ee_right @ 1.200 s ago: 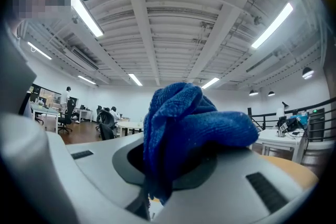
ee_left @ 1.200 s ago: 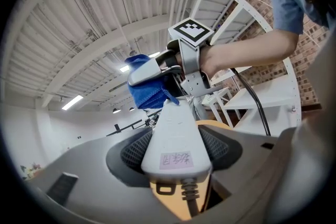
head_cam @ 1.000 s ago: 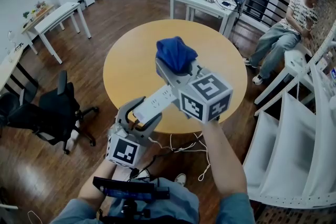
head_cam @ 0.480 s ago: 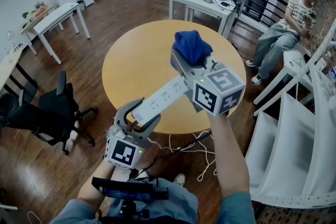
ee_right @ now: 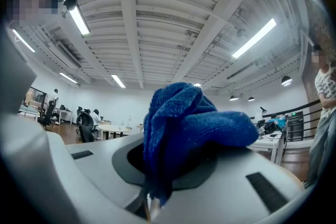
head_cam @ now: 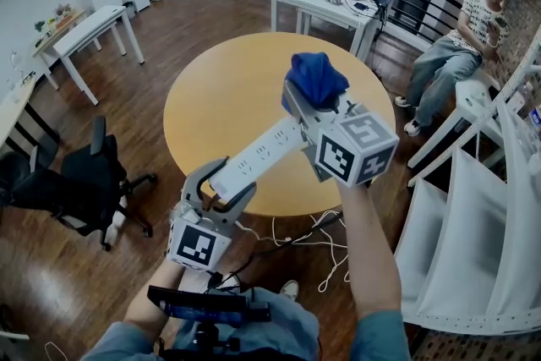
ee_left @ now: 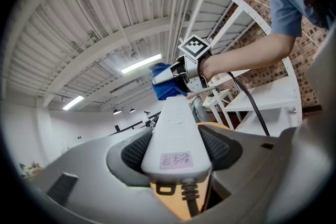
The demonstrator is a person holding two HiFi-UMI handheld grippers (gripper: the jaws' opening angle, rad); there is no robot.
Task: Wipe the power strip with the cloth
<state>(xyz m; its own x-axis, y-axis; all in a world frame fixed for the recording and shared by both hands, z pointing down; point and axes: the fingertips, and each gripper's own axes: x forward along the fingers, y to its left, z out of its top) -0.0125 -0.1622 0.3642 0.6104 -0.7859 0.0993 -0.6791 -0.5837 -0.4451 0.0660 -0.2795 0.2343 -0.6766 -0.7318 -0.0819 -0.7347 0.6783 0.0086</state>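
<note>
left hand-held gripper (head_cam: 221, 187) clamped on cord end of power strip (head_cam: 258, 156), held up over worktop's (head_cam: 211, 89) near edge, long axis running away-right to right hand-held gripper (head_cam: 309, 102) pinching blue cloth (head_cam: 315, 79) at far end.

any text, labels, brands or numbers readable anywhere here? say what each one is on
Small label on the cord end of the power strip: handwritten marks, too blurred to read.
Marker cubes on the left gripper and the right gripper: black-and-white square patterns only, no words.
Cloth: no print visible.
Nothing else is legible.
</note>
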